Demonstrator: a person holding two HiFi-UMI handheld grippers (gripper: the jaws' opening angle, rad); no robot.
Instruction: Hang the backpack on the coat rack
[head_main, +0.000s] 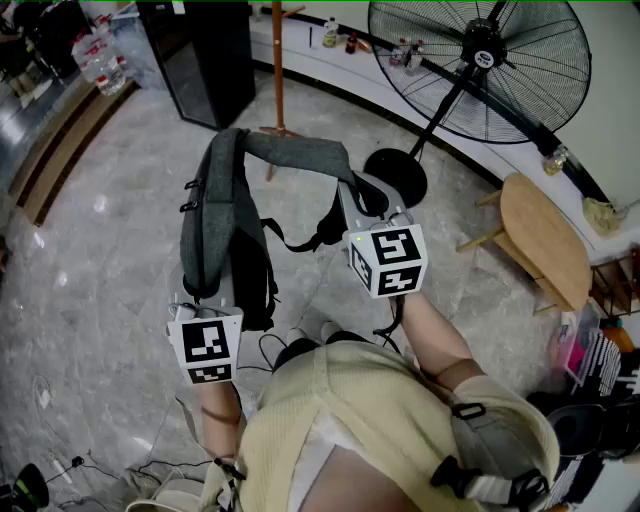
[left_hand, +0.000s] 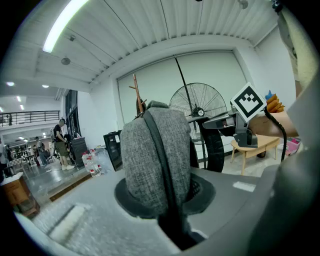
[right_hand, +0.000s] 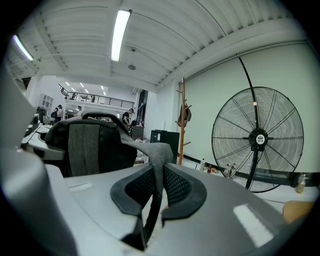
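Observation:
A grey and black backpack (head_main: 225, 225) hangs in the air between my two grippers. My left gripper (head_main: 195, 305) is shut on one padded grey shoulder strap (left_hand: 155, 160), which fills its view. My right gripper (head_main: 365, 205) is shut on the thin grey strap (right_hand: 156, 165) at the other side, and the strap (head_main: 295, 152) arches between the two. The wooden coat rack (head_main: 277, 75) stands ahead on the floor; it also shows as a pole with pegs (right_hand: 183, 122) in the right gripper view and behind the strap (left_hand: 136, 95) in the left gripper view.
A large black pedestal fan (head_main: 480, 70) stands right of the rack. A round wooden side table (head_main: 545, 240) is at the right. A black cabinet (head_main: 200, 55) stands left of the rack, with water bottles (head_main: 100, 60) beyond. People stand far off (left_hand: 60, 142).

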